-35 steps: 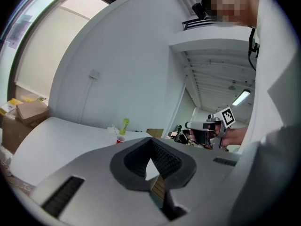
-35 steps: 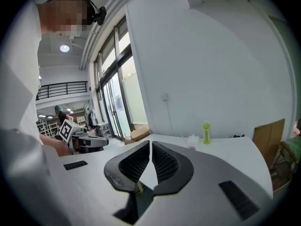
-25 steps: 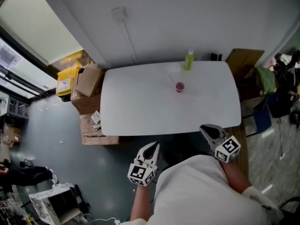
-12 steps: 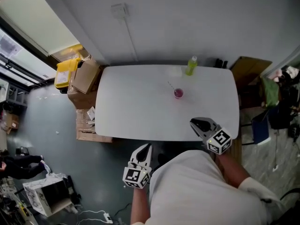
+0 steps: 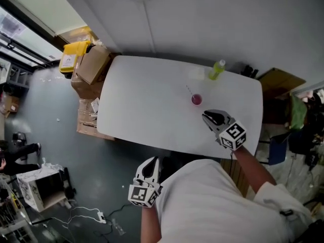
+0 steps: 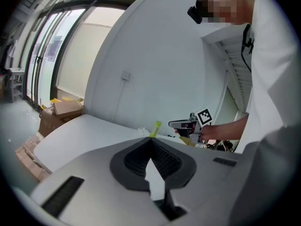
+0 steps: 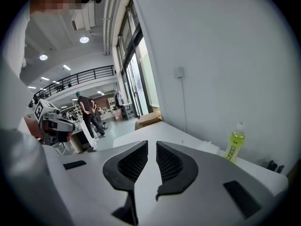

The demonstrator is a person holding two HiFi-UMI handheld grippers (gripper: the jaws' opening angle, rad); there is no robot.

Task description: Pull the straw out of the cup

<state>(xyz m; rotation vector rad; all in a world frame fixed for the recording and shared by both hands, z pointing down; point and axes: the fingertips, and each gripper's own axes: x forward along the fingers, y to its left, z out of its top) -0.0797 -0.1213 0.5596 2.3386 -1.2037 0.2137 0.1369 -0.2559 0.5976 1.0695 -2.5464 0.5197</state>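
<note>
Cup [image 5: 196, 99]: upright on surface [image 5: 147, 105], straw [image 5: 189, 90] leaning out of it.
Right tool [image 5: 206, 116]: near cup, empty, just opening to a slit.
Left tool [image 6: 150, 141]: closed, empty.
Risk: narrow gap nudging cup over.

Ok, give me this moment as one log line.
stage: pre-grasp | right gripper: short of cup, jaws just opening, narrow gap, empty | left gripper: shut, empty, off table | straw: in cup, untouched
</note>
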